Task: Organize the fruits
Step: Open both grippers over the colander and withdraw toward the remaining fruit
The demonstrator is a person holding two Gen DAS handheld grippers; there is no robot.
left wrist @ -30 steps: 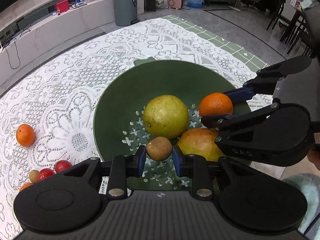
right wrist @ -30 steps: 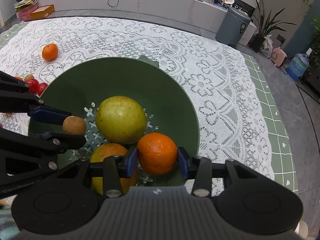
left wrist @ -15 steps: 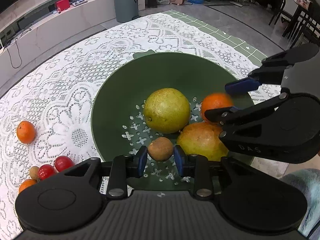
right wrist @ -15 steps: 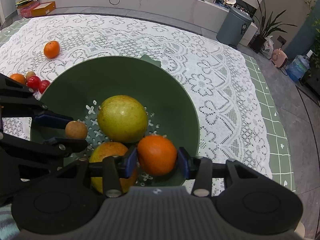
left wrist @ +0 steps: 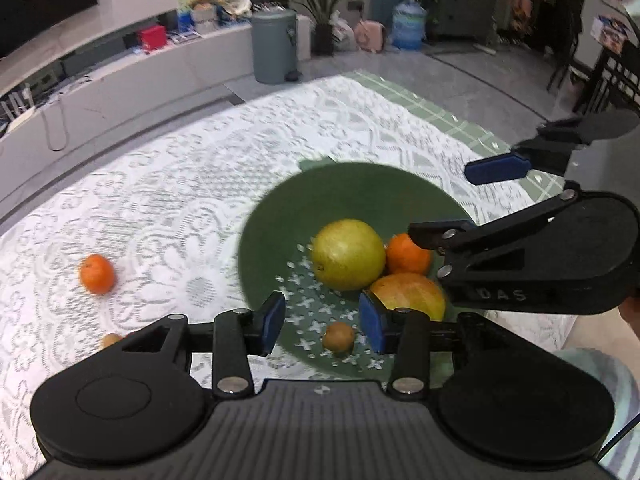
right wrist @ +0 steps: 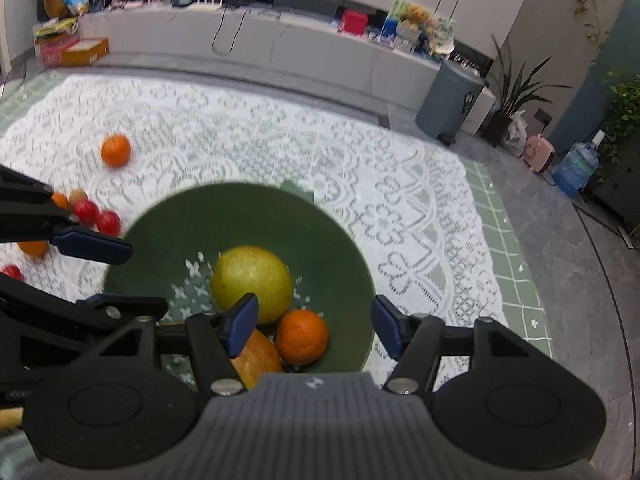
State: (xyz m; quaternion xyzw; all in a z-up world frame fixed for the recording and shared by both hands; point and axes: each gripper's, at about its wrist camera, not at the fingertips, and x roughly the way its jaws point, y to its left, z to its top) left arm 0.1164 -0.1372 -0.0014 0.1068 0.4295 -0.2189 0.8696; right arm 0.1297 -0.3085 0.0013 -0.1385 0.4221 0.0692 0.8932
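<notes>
A green bowl (left wrist: 352,168) (right wrist: 240,208) on the lace cloth holds a big yellow-green fruit (left wrist: 348,260) (right wrist: 252,284), an orange (left wrist: 406,256) (right wrist: 302,336), a yellow-orange mango-like fruit (left wrist: 408,296) (right wrist: 256,356) and a small brown fruit (left wrist: 339,337). My left gripper (left wrist: 322,322) (right wrist: 106,276) hovers above the brown fruit with its jaws opening, and the pads are clear of the fruit. My right gripper (right wrist: 315,325) (left wrist: 468,200) hangs above the orange, also opening, and touches nothing.
Left of the bowl, loose on the white lace tablecloth (left wrist: 180,200), lie an orange (left wrist: 97,274) (right wrist: 115,150), red fruits (right wrist: 98,216) and a small brown one (left wrist: 110,339). A sleeve (left wrist: 600,380) shows at the near right. The table's far edge borders the floor with a grey bin (left wrist: 274,48).
Both grippers let go: the brown fruit and the orange now lie in the bowl. Both sets of jaws have widened and both grippers have lifted back from the bowl.
</notes>
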